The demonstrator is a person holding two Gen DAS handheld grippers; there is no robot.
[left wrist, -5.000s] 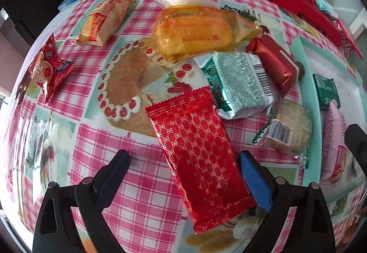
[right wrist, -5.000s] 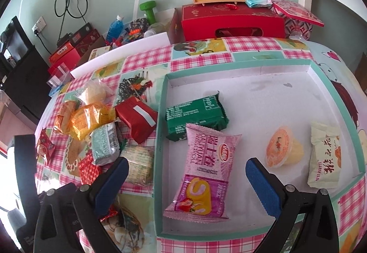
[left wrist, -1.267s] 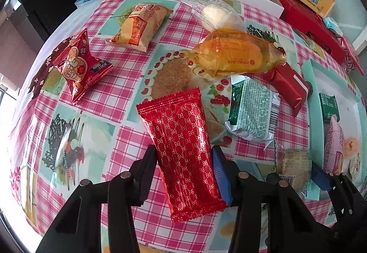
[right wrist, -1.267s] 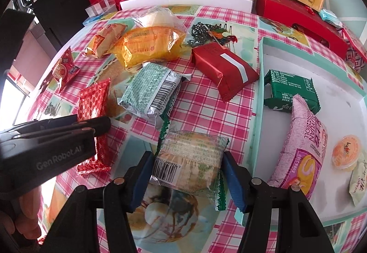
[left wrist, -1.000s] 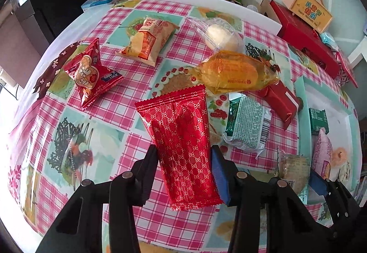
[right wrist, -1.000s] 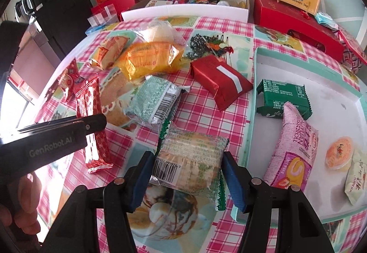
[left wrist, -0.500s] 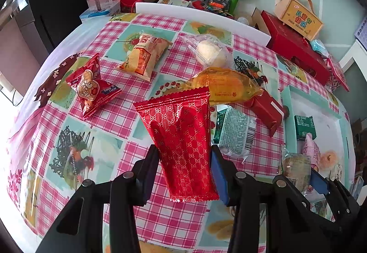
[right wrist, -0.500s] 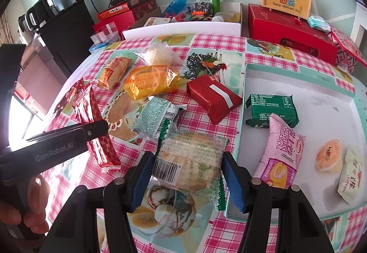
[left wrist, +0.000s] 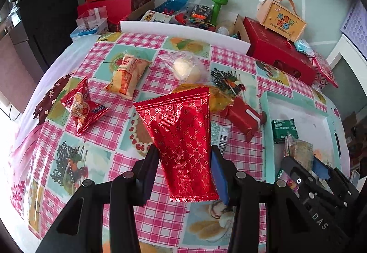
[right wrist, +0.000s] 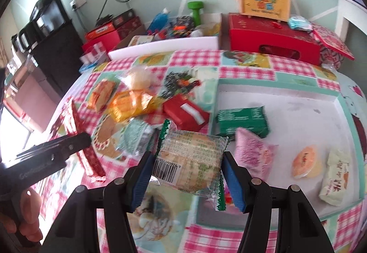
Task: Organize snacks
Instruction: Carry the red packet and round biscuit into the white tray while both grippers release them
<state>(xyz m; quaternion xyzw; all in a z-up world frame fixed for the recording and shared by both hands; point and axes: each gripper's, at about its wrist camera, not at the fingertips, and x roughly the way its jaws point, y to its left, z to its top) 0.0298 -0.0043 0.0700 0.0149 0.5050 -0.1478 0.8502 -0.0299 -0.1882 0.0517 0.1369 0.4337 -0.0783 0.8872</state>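
My left gripper (left wrist: pixel 184 161) is clamped on a long red foil packet (left wrist: pixel 181 140), one finger on each long edge. The packet is lifted above the checked tablecloth (left wrist: pixel 98 156) and points toward twelve o'clock in the left wrist view.

My right gripper (right wrist: pixel 187 170) is closed on a clear-wrapped round cracker pack (right wrist: pixel 191 161) with a barcode facing me. It too is held in the air, above the near left edge of the white tray (right wrist: pixel 275 101).

In the right wrist view the tray fills the two to four o'clock area. Inside it lie a green packet (right wrist: pixel 243 119), a pink packet (right wrist: pixel 254 149), an orange jelly cup (right wrist: pixel 306 161) and a cream-coloured packet (right wrist: pixel 335 180).

On the cloth at ten to eleven o'clock rest a yellow packet (right wrist: pixel 130 105), an orange packet (right wrist: pixel 101 92), a red box-shaped packet (right wrist: pixel 187 112) and a pale green packet (right wrist: pixel 135 136).

In the left wrist view, a small red heart-printed bag (left wrist: pixel 81 107) lies at nine o'clock, well apart from the others.
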